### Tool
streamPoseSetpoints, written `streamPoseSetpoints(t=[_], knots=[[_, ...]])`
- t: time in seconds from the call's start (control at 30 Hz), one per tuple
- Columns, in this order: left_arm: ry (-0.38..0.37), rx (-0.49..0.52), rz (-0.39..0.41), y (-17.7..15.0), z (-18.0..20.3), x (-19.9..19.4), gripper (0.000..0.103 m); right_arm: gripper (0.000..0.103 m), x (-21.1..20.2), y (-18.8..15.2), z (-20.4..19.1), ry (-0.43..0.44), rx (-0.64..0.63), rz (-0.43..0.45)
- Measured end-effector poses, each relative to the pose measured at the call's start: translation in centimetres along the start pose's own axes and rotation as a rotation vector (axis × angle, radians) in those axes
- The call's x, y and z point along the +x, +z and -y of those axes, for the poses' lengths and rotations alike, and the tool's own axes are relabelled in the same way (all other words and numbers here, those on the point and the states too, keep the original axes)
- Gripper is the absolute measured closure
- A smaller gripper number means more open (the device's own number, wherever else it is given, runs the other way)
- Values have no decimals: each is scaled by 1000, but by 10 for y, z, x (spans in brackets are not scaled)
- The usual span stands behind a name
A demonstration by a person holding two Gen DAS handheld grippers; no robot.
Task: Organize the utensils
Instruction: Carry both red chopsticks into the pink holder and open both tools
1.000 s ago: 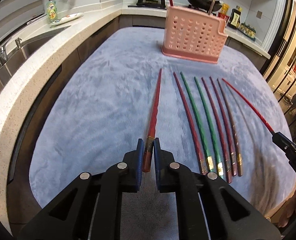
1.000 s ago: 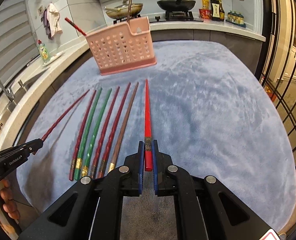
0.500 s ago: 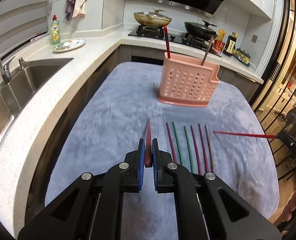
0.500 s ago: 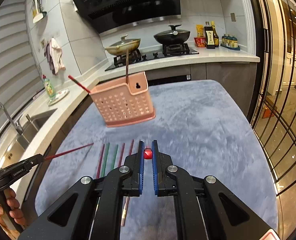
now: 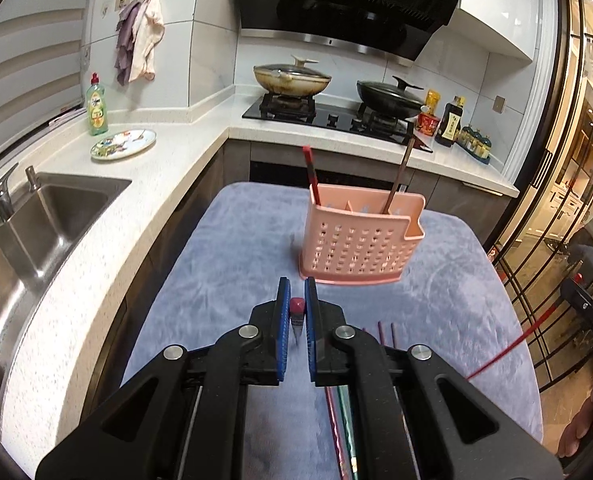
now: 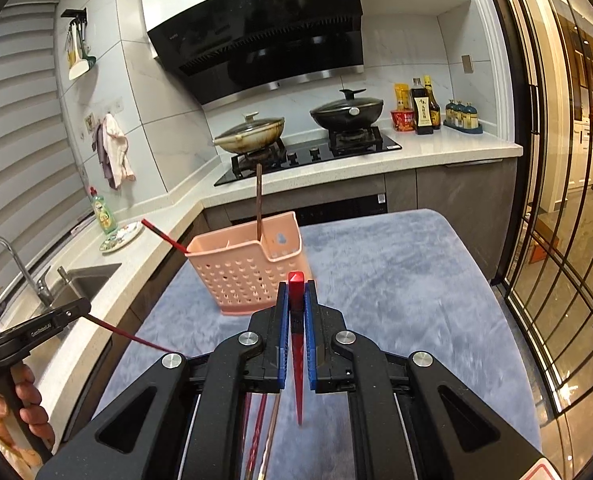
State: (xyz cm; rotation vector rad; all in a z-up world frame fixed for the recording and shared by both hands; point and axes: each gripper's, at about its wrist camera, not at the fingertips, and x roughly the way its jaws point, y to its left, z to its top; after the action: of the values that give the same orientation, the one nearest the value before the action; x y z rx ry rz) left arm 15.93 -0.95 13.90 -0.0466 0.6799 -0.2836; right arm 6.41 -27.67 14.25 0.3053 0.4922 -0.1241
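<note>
Chopsticks are split three ways: one in each gripper, two standing in the pink holder, and the rest lying in a row on the cloth, mostly hidden under the gripper bodies. A second ago both held sticks lay flat among that row; now they are lifted clear of the blue-grey cloth and point back down towards it, with the holder seen from higher up. The left gripper is clamped tight on a dark red chopstick, its square butt end poking up between the blue pads. The right gripper is likewise closed on a bright red chopstick, a glossy, square-topped stick tapering to a thin tip. The holder is matt plastic, box-shaped, pierced with rows of round holes, with a stepped rim; a red stick leans at its left end and a brown one stands nearer its right. The cloth looks like plush, with a brushed, mottled nap. The sticks left on it seem red and green, though only slivers show.
</note>
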Motion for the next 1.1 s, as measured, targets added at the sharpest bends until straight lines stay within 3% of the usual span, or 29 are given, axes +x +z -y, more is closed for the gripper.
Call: streamPoseSetpoints(t=[0.4, 0.77, 0.9, 1.1], knots=[[-78, 18, 122, 77, 27, -13, 96, 96, 16, 70, -15, 110, 35, 80], [-40, 5, 317, 163, 44, -5, 96, 96, 60, 162, -41, 149, 56, 225], [-34, -3, 350, 178, 45, 11, 96, 96, 84, 171, -45, 148, 60, 235], [-23, -2, 310, 178, 46, 51, 96, 96, 131, 159, -43, 117, 48, 179]])
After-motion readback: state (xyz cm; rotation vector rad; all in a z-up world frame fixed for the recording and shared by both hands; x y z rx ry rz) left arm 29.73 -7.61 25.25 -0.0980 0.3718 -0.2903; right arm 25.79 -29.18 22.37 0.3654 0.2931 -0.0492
